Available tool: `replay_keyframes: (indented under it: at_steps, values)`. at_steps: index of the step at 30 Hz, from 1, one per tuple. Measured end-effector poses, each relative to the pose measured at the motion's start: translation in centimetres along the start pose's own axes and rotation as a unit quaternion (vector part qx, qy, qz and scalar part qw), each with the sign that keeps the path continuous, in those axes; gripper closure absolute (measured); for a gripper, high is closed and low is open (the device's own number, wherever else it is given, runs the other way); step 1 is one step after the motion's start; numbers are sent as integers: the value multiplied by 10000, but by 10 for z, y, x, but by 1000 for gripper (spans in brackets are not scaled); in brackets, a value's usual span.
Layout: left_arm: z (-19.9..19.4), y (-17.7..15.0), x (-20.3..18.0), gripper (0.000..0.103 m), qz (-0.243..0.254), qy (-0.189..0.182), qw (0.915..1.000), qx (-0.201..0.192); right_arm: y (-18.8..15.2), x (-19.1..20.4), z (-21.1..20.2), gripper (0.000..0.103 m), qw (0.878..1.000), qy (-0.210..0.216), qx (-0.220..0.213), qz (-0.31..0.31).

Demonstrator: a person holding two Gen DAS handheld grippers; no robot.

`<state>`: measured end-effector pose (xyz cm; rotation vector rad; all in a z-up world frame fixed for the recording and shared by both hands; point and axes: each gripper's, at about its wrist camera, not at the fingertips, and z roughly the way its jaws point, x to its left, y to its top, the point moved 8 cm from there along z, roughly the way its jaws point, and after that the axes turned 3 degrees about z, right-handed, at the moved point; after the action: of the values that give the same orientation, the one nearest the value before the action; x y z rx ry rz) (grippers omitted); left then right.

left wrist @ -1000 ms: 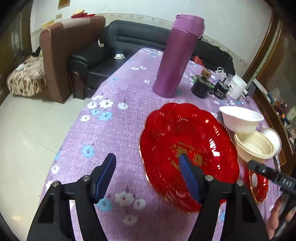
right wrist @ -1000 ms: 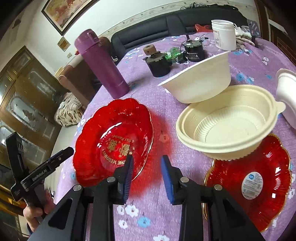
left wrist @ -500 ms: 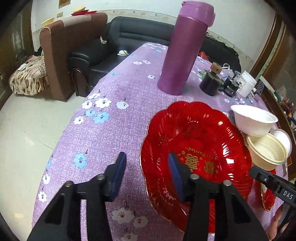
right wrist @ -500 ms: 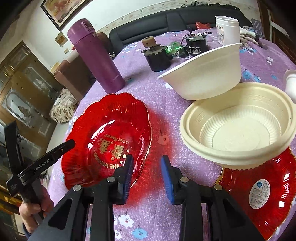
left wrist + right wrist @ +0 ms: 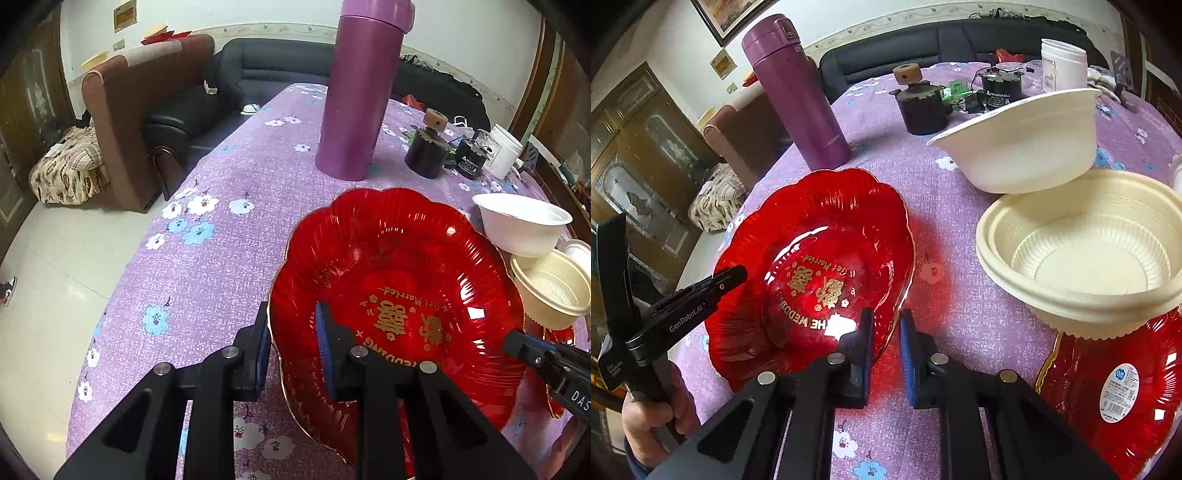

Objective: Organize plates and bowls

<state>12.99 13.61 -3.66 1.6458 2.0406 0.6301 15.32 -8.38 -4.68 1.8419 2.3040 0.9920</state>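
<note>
A red scalloped plate (image 5: 399,280) with gold lettering lies on the purple tablecloth; it also shows in the right wrist view (image 5: 820,258). My left gripper (image 5: 291,332) straddles the plate's left rim, one finger outside, one inside, jaws narrowed around it. My right gripper (image 5: 886,339) straddles the plate's near right rim, jaws narrow. A white bowl (image 5: 1023,144) and a stack of cream bowls (image 5: 1082,243) stand to the right, the stack resting on a second red plate (image 5: 1108,387).
A tall purple flask (image 5: 358,88) stands behind the plate. Two dark motors (image 5: 428,147) and a white jar (image 5: 506,149) sit farther back. The table's left edge (image 5: 122,273) drops to the floor, with sofas beyond.
My left gripper has moved right onto the plate's rim and its jaws have narrowed from wide open. My right gripper has moved forward over the plate's edge and narrowed a little.
</note>
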Motion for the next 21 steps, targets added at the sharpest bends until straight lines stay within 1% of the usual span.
replay_keyframes:
  at_steps: [10, 21]
  values:
    - [-4, -2, -4, 80, 56, 54, 10000, -20, 0, 0, 0, 89, 10000, -10, -28, 44]
    - [-15, -8, -2, 80, 64, 92, 9999, -89, -4, 2, -1, 89, 10000, 16, 39, -4]
